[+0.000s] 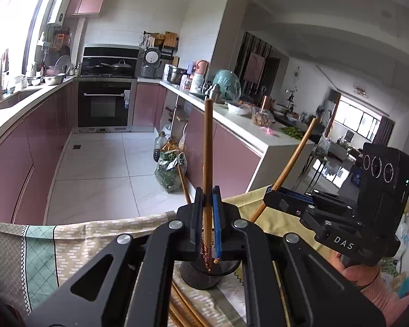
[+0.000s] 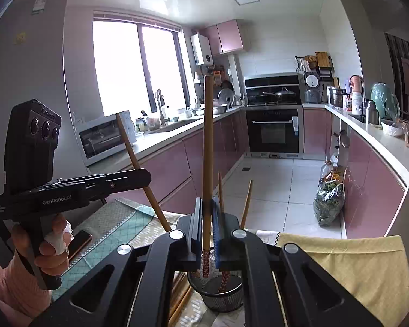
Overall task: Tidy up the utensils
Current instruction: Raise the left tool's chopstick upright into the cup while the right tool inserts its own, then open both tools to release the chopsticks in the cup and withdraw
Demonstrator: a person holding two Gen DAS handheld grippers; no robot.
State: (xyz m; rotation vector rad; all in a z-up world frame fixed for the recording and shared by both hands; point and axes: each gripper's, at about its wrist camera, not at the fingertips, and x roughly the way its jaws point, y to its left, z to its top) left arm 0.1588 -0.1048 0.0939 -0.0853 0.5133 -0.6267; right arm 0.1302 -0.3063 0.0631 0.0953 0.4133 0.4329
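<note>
Two chopsticks are held upright above a black mesh holder in a pink-fronted kitchen.

The left tool (image 1: 207,201) is clamped on one chopstick (image 1: 207,147), its patterned tip hanging over the mesh holder (image 1: 201,275); the right tool (image 2: 207,212) is likewise closed on a second chopstick (image 2: 207,147) above the same holder (image 2: 220,297), in which other chopsticks (image 2: 224,280) stand. Loose chopsticks (image 1: 185,308) are seen on the cloth-covered surface (image 1: 76,242).

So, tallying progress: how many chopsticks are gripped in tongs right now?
2: one chopstick upright in the left tongs, one chopstick in the right tongs. Loose chopsticks lie below, perhaps some hidden.
</note>
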